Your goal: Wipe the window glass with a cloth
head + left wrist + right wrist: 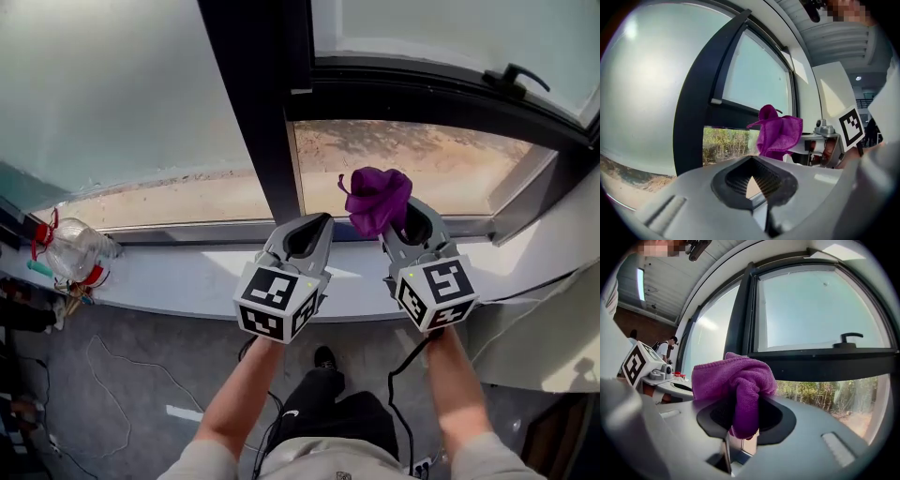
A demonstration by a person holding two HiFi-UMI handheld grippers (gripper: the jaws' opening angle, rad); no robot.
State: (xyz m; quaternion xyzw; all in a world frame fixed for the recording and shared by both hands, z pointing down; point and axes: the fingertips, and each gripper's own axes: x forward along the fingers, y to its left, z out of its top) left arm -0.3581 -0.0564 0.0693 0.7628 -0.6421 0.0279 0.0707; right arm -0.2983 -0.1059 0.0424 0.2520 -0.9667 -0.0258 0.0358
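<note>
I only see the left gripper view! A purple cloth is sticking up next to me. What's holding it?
Observer: The right tongs are shut on the purple cloth, which bunches up above them.
Operator: Where is it by the window?
Observer: In the head view it sits in front of the lower right pane, just above the sill.
Operator: Is anything else near the sill?
Observer: A clear plastic container with red bits, by the sill's far left end.
</note>
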